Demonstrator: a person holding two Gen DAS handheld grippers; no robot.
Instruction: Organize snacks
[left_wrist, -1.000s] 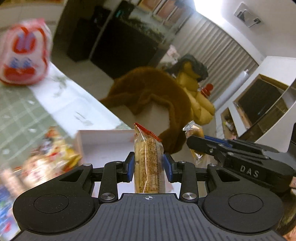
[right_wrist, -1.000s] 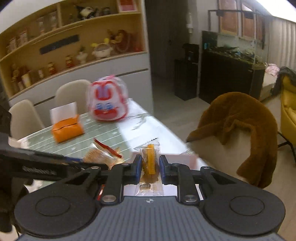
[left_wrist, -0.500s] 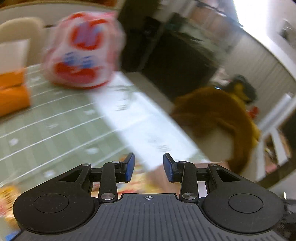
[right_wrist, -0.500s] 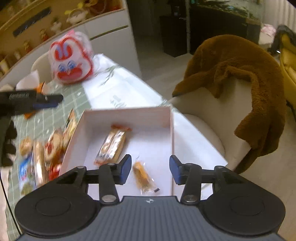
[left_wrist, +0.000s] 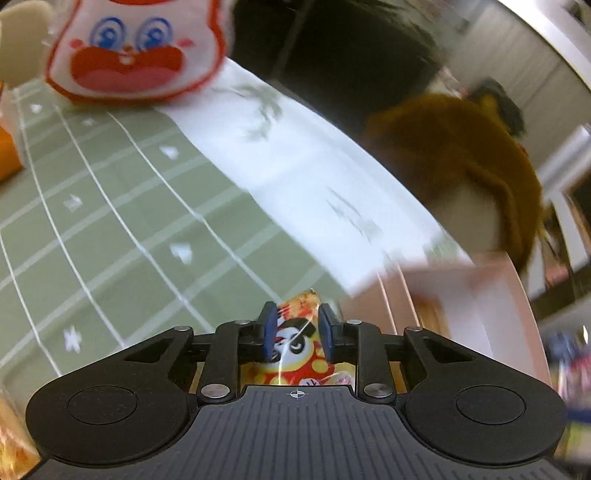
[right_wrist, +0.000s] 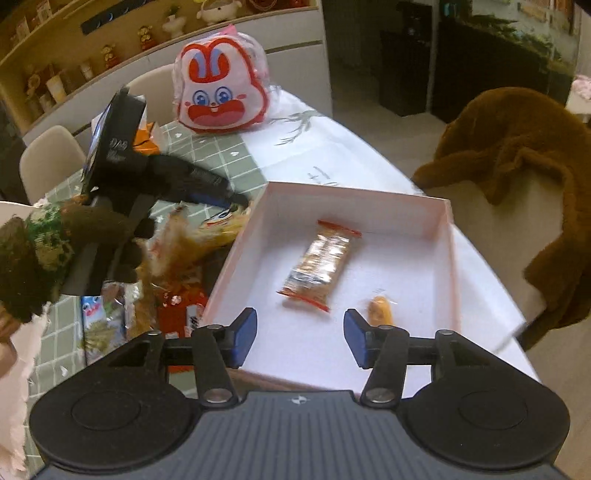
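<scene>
A table (right_wrist: 258, 155) carries everything, covered by a green cloth with a white grid that gives way to a plain white band with grey leaf prints along its right edge. A pink-white shallow box (right_wrist: 448, 236) sits near that right edge. Just left of the box lies a loose heap of snack packets (right_wrist: 177, 254). Toward the far edge stands a bunny-face bag (right_wrist: 221, 96), red and white. An orange tissue pack (right_wrist: 147, 142) sits to its left, partly hidden.
</scene>
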